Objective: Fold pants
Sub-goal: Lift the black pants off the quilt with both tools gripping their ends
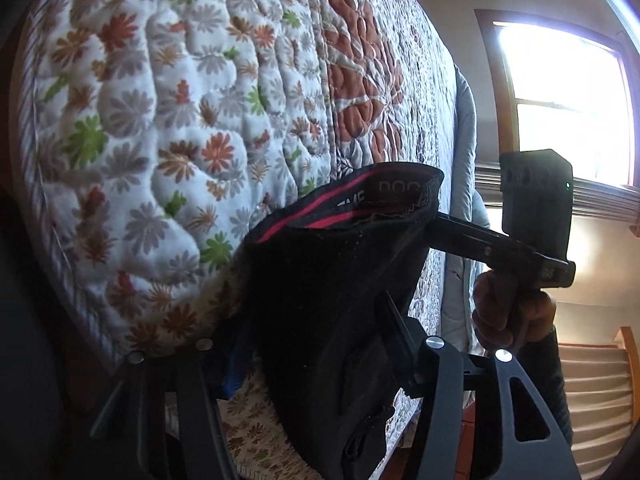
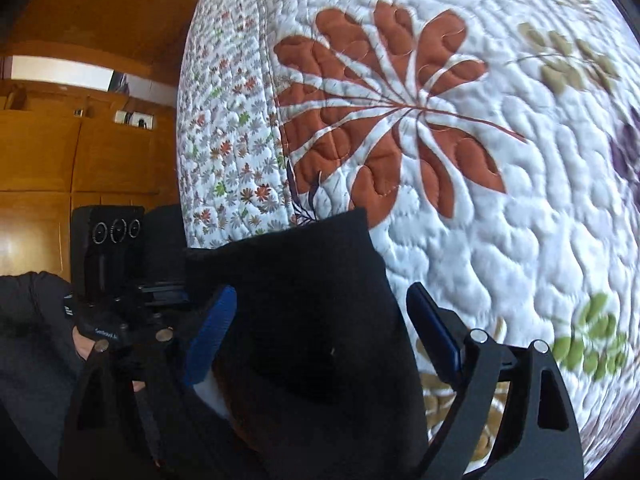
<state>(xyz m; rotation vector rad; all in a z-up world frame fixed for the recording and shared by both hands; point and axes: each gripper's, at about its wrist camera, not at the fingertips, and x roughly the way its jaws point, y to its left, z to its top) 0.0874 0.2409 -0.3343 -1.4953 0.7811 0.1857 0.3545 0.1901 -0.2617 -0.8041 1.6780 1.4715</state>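
1. The bed (image 1: 132, 112), under a quilt (image 2: 480, 184) with leaf prints, is filling both views. The pants (image 1: 320, 280) are hanging above it, near the seam where the quilt's small-flower border meets its large-leaf panel, and do not seem to be lying flat on it anywhere I can see.

2. The pants are black, soft and limp. They are sagging between the two grippers, so they are likely light, and they will probably drape and slide rather than hold a crease. The waistband (image 1: 360, 200), with its red stripe and lettering, is looking thicker and firmer than the rest, so I judge that band, near its corners, the best place to grip.

3. The left gripper (image 1: 320, 344) is showing fabric bunched between its fingers; it appears to be clamped on the pants, though the cloth is covering the tips.

4. The right gripper (image 2: 320, 328) is showing its blue pads (image 2: 212, 336) standing apart, with black cloth filling the gap. Whether they are actually pinching it I cannot tell; in the left view its fingers are reaching into the waistband.

5. Hidden: the legs and hems are falling out of frame at the bottom, so how far the folding has got is unclear. The lettering is only partly readable. The window (image 1: 568, 100) is glaring out.
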